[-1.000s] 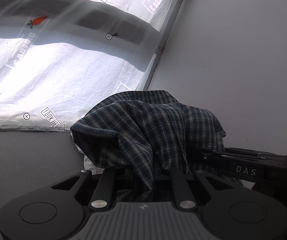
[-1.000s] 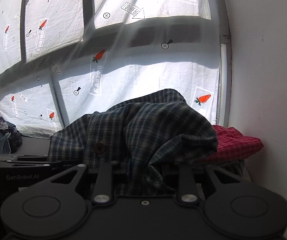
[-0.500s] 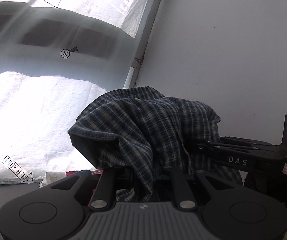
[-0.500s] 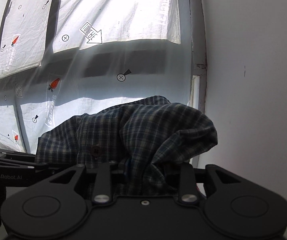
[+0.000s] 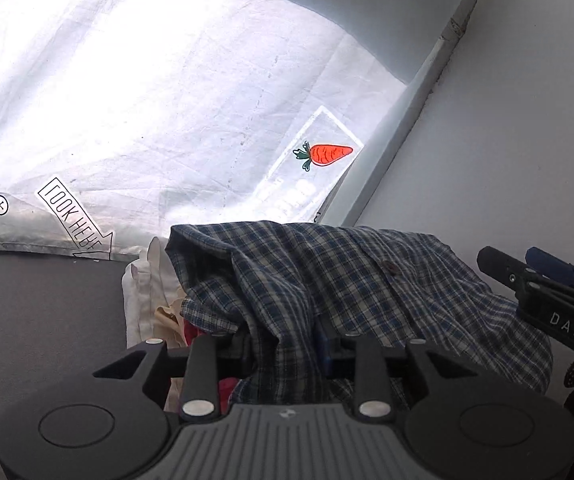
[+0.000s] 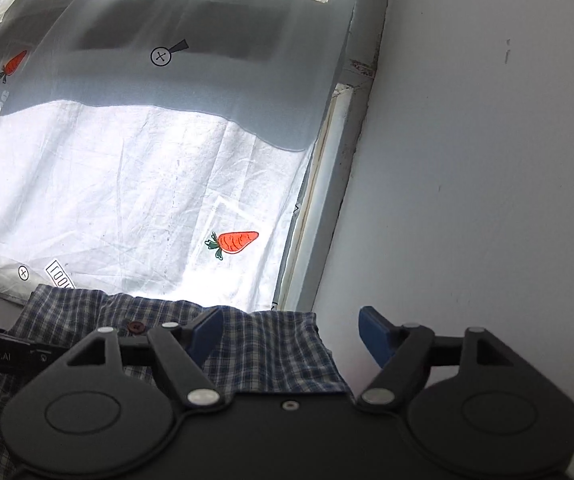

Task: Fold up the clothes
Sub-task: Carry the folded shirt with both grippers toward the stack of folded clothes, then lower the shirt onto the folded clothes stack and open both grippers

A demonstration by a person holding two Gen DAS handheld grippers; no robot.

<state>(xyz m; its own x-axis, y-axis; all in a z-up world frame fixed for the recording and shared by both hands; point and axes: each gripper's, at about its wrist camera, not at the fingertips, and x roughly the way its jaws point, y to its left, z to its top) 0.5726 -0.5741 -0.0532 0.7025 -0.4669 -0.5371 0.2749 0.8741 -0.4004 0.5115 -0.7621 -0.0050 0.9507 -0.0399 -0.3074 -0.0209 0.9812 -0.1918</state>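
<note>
Daylight is glowing through a white plastic sheet [image 5: 159,92] printed with carrots [image 6: 233,242], covering the window beside a plain white wall [image 6: 487,180].

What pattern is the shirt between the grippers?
Blue-and-white plaid shirt; clearest in the left wrist view.

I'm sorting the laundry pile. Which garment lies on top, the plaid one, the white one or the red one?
The blue plaid shirt lies on top. The white garment and a bit of red fabric only peek out from under its left edge.
</note>
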